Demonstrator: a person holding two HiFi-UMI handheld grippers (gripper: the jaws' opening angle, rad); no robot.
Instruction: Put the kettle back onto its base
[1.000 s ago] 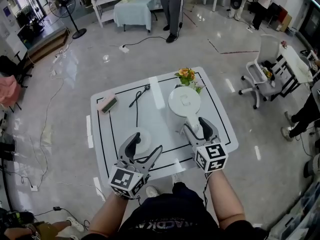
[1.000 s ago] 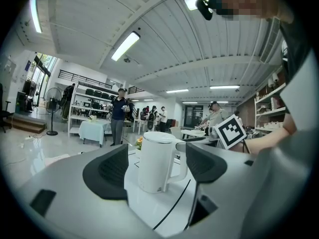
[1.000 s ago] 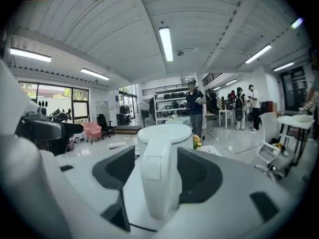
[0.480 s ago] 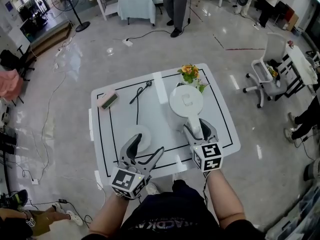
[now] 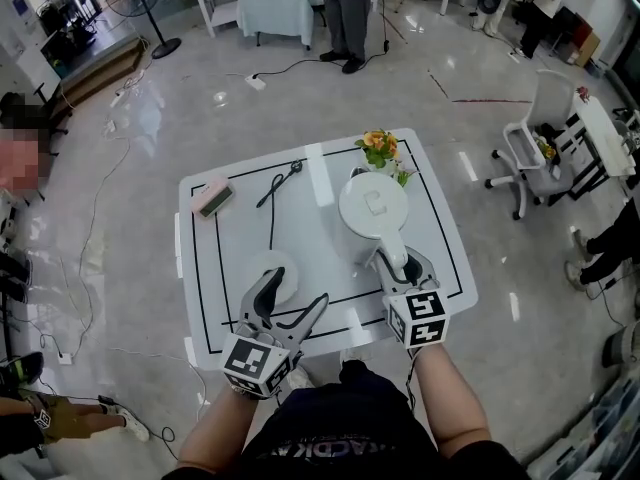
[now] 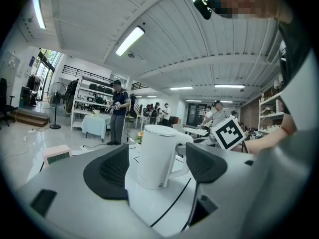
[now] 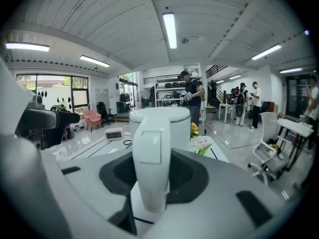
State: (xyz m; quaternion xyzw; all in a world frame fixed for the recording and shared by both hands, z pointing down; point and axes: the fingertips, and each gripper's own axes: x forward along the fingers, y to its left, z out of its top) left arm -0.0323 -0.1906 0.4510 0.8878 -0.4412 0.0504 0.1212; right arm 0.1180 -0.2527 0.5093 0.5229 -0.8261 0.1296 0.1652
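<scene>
Kettle: the white kettle [image 5: 372, 206] stands upright on the table [image 5: 240, 238], right of the middle, with its handle [image 7: 151, 168] turned toward the person.
Kettle contents: the lid is down, so what is inside cannot be seen.
Base: the round white base [image 5: 280, 266] lies flat on the near left part of the table. It is well apart from the kettle and the kettle is not on it.
Cable: a black cable [image 5: 272, 213] runs from the base toward the far side of the table.
Right gripper: the right gripper [image 5: 403, 261] has the kettle's handle between its jaws. The jaws are closing at a middling width, and the dark pads [image 7: 117, 171] appear to meet the handle's sides.
Left gripper: the left gripper [image 5: 295, 286] has its jaws wide apart and grips nothing. One finger lies over the near side of the base in the head view; whether it touches cannot be told. In the left gripper view the kettle shows between the jaws, but farther off.
Flowers: orange flowers [image 5: 377, 148] stand just behind the kettle at the far edge. The kettle hides their pot.
Clock: a small pink clock [image 5: 213, 198] sits at the far left corner.
</scene>
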